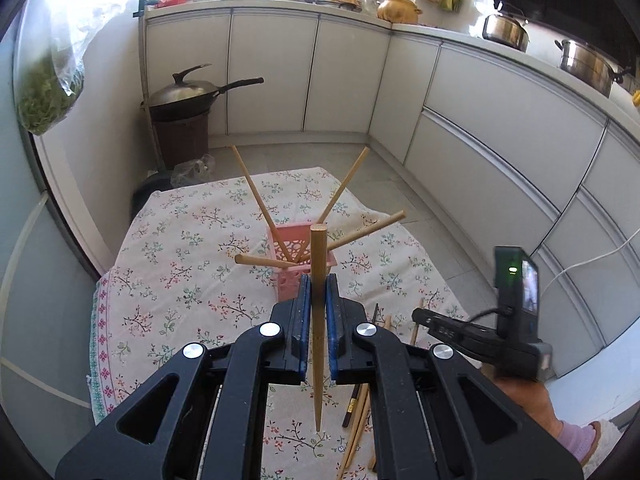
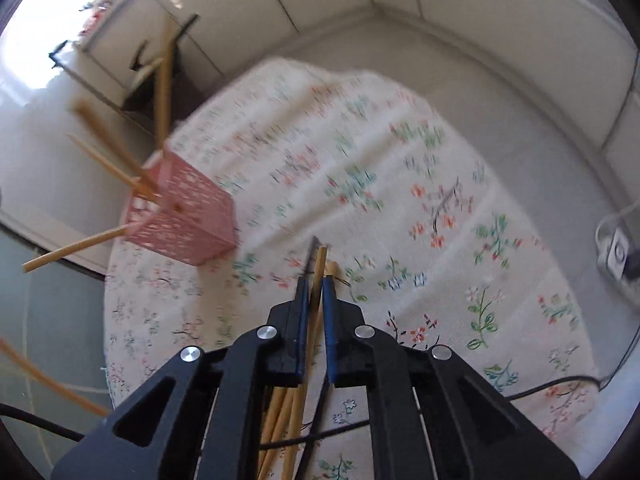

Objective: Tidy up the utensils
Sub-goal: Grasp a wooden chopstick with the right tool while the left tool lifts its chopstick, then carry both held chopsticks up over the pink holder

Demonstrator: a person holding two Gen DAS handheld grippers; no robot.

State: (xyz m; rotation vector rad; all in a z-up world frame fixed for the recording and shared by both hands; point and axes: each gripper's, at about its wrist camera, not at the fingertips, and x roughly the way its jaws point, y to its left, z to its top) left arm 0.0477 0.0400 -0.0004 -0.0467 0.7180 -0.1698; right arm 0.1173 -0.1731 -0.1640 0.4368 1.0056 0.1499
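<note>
My left gripper (image 1: 319, 280) is shut on a wooden chopstick (image 1: 319, 252), held upright just in front of a pink perforated holder (image 1: 294, 242). Several chopsticks lean out of that holder. In the right wrist view, my right gripper (image 2: 316, 286) is shut on a light wooden chopstick (image 2: 320, 264) above the floral tablecloth (image 2: 400, 152). A dark chopstick tip (image 2: 311, 250) lies beside it. The pink holder (image 2: 188, 220) stands up and to the left of it. A loose bundle of chopsticks (image 2: 280, 416) lies under the right gripper, and the same loose chopsticks (image 1: 360, 412) show in the left wrist view.
The round table with the floral cloth (image 1: 180, 240) stands in a kitchen corner, white cabinets (image 1: 344, 72) behind and to the right. A wok (image 1: 188, 92) sits on a brown bin at back left. A hand (image 1: 528, 400) holds the other gripper at right. A cable (image 2: 560, 384) trails off the table.
</note>
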